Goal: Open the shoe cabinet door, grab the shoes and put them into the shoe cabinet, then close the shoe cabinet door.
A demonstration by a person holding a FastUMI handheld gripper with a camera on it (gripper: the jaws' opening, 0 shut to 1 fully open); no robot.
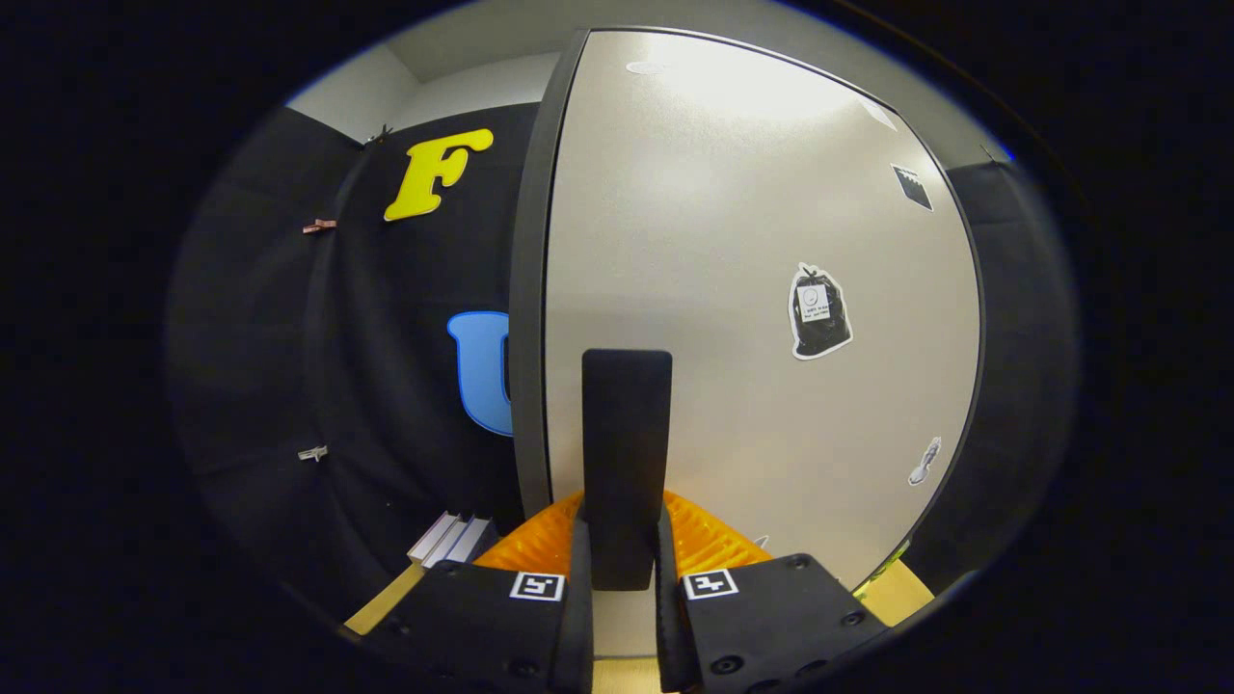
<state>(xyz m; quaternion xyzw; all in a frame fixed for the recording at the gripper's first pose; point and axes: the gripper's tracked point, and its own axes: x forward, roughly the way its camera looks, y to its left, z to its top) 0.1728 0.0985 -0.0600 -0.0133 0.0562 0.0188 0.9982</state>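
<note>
Under your gripper (624, 578) lies a tan, wood-toned floor or tabletop (901, 590), seen as small wedges on either side of the fingers. Behind it hangs the booth's black cloth wall (386, 328), and above that a pale wall meets a pale ceiling (463, 67).

Straight ahead stands the door (752, 289), one light grey, matte panel with a dark edge down its left side (528, 289). A bright glare sits near its top. You have one dark, upright handle (627, 434) between your fingers (578, 578); they close in against its lower end from both sides, so you are clamped on the handle.

Count what else you can see: three stickers on the door, one a black bag shape (819, 311), one small dark square (912, 186) higher up, one small pale shape (925, 461) lower down. Two clips (319, 226) pin the cloth, one high, one low (312, 452). One stack of pale slats (451, 540) lies by the wall's foot.

Something orange and ribbed (709, 540) shows behind the handle on both sides; most of it is hidden by your fingers and the handle, and you cannot tell what it is. A sliver of yellow-green (892, 559) peeks past the door's lower right corner, too little to name. The cabinet's inside is hidden behind the door.
</note>
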